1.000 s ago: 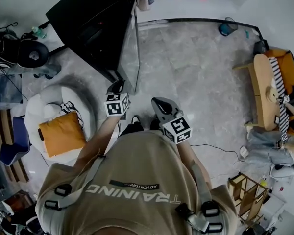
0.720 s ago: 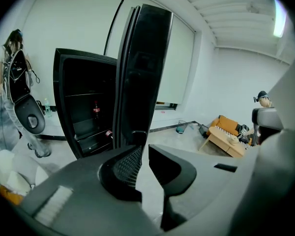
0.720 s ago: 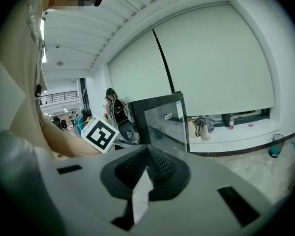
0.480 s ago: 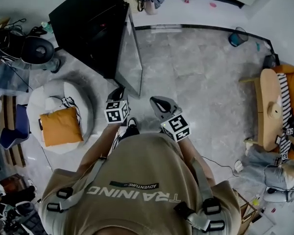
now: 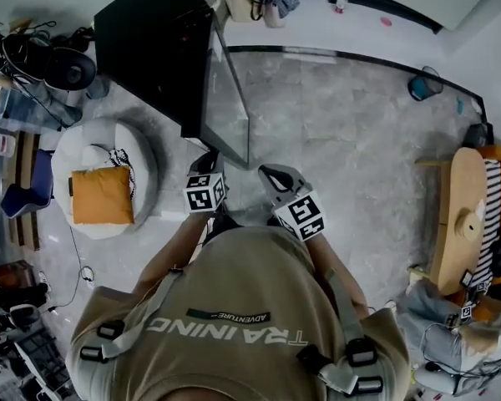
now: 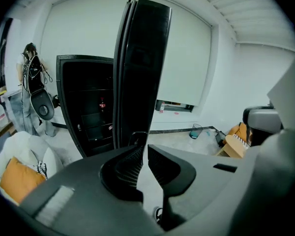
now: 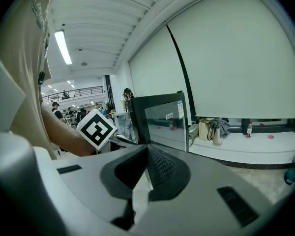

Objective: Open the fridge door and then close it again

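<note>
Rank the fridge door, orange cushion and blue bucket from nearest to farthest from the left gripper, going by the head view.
1. Door: directly ahead of the left gripper.
2. Cushion: off to its left.
3. Bucket: far off to the right.

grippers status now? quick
Left gripper: nearly closed, apparently pinching the open fridge door at its edge.
Right gripper: closed, holding nothing.
</note>
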